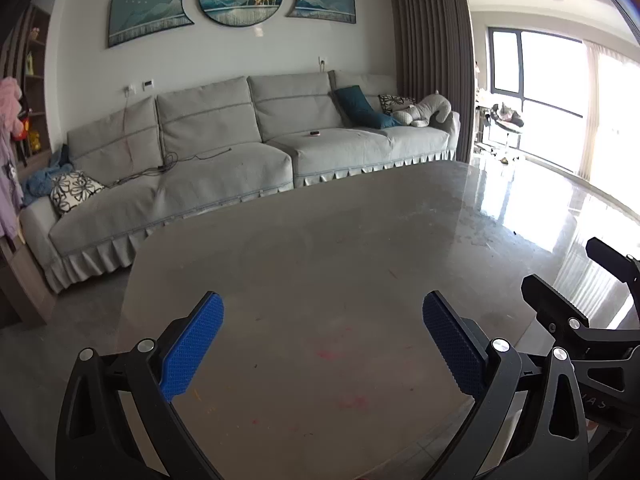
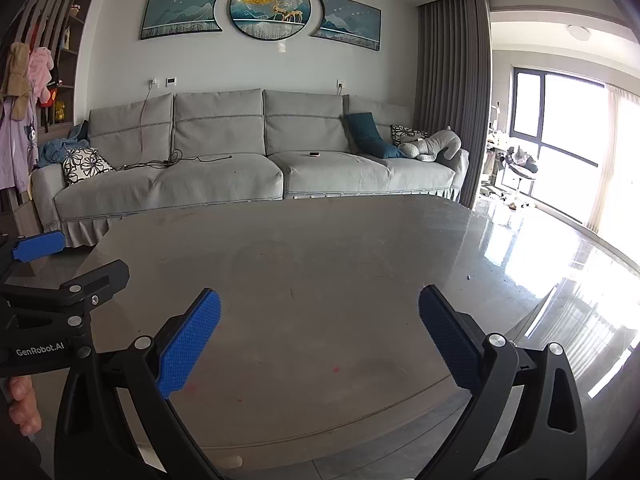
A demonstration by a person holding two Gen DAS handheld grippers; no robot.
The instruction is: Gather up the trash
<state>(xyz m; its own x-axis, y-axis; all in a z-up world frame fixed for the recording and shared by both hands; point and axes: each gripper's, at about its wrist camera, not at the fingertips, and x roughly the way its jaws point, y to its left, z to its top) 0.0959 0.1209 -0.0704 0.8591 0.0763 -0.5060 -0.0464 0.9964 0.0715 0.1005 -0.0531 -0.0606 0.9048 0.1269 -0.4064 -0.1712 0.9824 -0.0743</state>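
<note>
The left gripper [image 1: 322,344] and the right gripper [image 2: 320,340] are both wide open and hold nothing. They hang over the gray table [image 1: 320,240]. No trash shows anywhere on it, only small pink marks, so I cannot tell what is left.

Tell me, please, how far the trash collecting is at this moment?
Done: cannot tell; the table shows only pink stains, no trash. In hand: nothing; the left gripper and right gripper are both open and empty. Left: no trash or bin is in view, so whatever remains is out of sight.
</note>
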